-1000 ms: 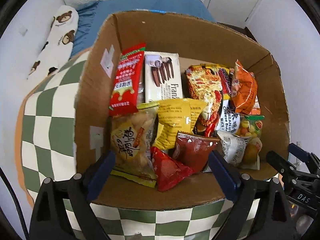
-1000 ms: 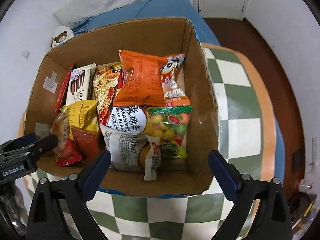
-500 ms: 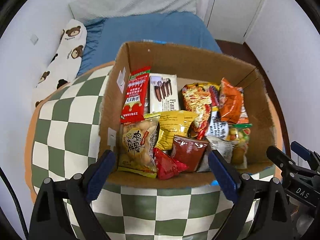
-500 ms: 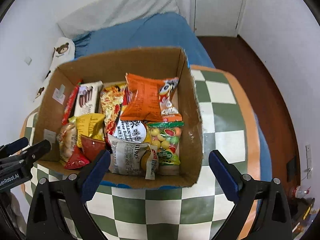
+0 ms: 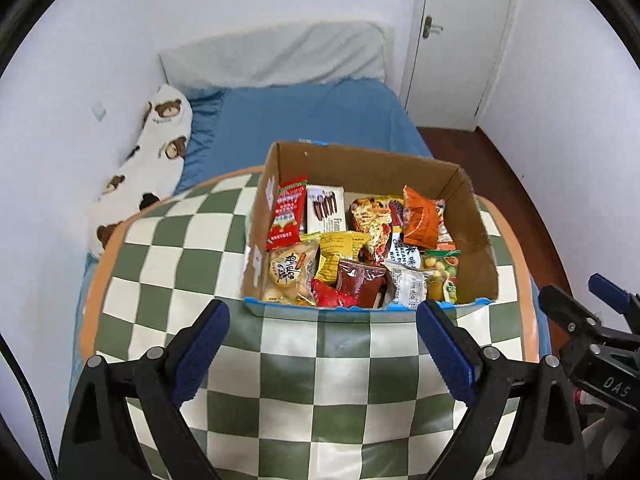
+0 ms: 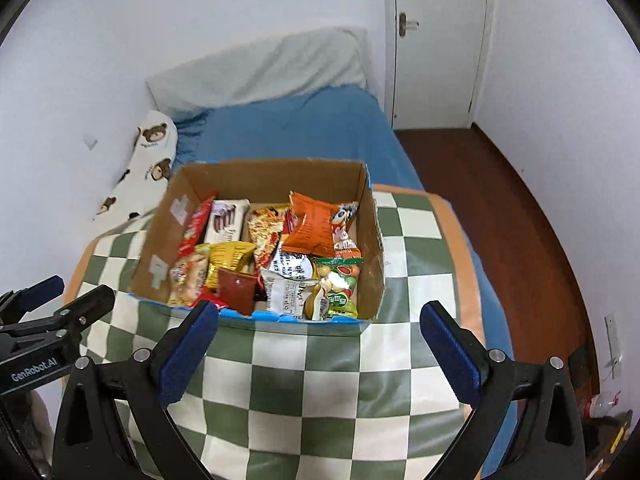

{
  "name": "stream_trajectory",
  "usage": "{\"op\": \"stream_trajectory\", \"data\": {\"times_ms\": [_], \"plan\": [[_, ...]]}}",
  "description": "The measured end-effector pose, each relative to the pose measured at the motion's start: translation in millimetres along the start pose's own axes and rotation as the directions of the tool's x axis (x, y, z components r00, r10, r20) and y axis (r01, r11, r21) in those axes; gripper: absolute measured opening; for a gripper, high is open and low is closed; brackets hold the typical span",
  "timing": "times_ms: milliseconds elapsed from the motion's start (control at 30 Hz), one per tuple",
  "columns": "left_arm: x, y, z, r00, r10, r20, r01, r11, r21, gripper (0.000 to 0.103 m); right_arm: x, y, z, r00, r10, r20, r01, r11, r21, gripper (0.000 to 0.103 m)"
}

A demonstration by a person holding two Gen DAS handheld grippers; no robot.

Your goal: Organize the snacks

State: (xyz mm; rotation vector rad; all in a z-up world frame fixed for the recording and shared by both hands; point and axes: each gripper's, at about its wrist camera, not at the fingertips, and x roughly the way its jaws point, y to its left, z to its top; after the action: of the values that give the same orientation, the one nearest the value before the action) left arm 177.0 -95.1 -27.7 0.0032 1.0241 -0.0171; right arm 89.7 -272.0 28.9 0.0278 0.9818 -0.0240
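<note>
A: Where do you stand with the snacks?

B: They are all packed in the cardboard box (image 5: 476, 236) on the checkered cloth (image 5: 180, 240), standing upright in rows. Your left gripper (image 5: 322, 338) and right gripper (image 6: 318, 338) both hang short of the box's near wall, jaws spread wide, nothing between them.

A: So what should you do now?

B: It looks nearly done. If you go back in, drop straight down over one packet, say the orange bag (image 6: 314, 230), and pinch its top edge so that the neighbours stay upright
</note>
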Motion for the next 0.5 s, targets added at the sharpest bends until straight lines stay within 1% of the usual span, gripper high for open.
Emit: {"op": "stream_trajectory", "data": {"times_ms": [233, 500], "plan": [[-49, -4, -19, 0.998, -0.005, 0.055, 0.004, 1.0, 0.019, 0.096, -63, 6, -19, 0.997, -0.01, 0.079, 0.011, 1.0, -0.01, 0.103], [-85, -3, -32, 0.994, 0.003, 0.105, -0.004, 1.0, 0.015, 0.096, -111, 8, -33, 0.991, -0.012, 0.137, 0.012, 1.0, 0.001, 0.103]]}}
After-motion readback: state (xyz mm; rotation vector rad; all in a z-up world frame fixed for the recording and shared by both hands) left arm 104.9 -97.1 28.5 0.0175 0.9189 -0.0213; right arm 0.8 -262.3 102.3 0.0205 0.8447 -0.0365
